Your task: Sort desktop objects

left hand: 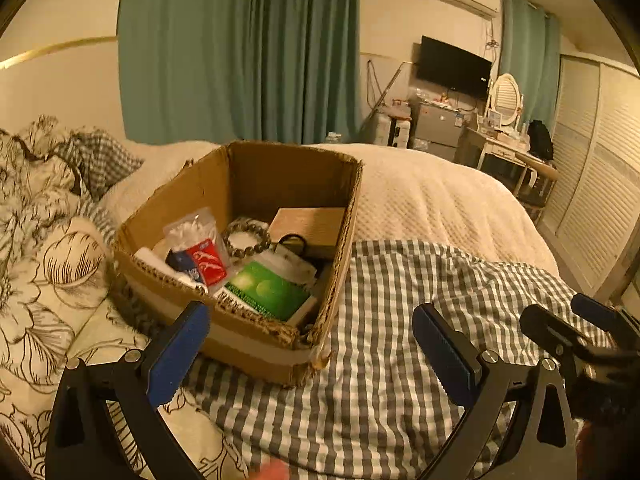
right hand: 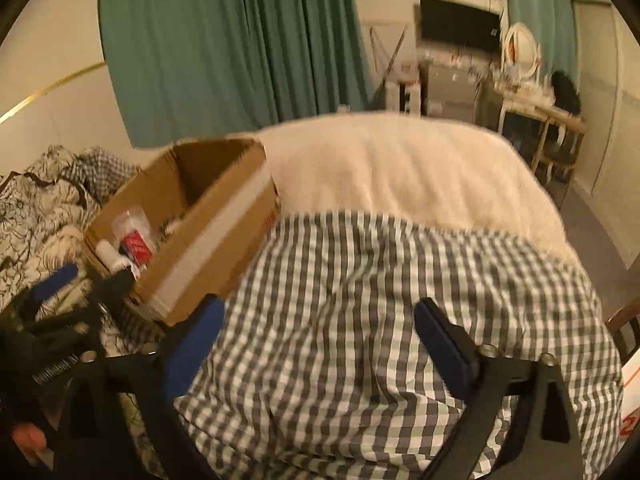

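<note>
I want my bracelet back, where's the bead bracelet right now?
In the left wrist view the bracelet lies inside the cardboard box on the bed, between the cotton swab bag on its left and the wooden block on its right.

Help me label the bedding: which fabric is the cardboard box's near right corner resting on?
The grey-and-white checked cloth. The flowered quilt lies left of the cardboard box; the plain cream blanket lies behind.
</note>
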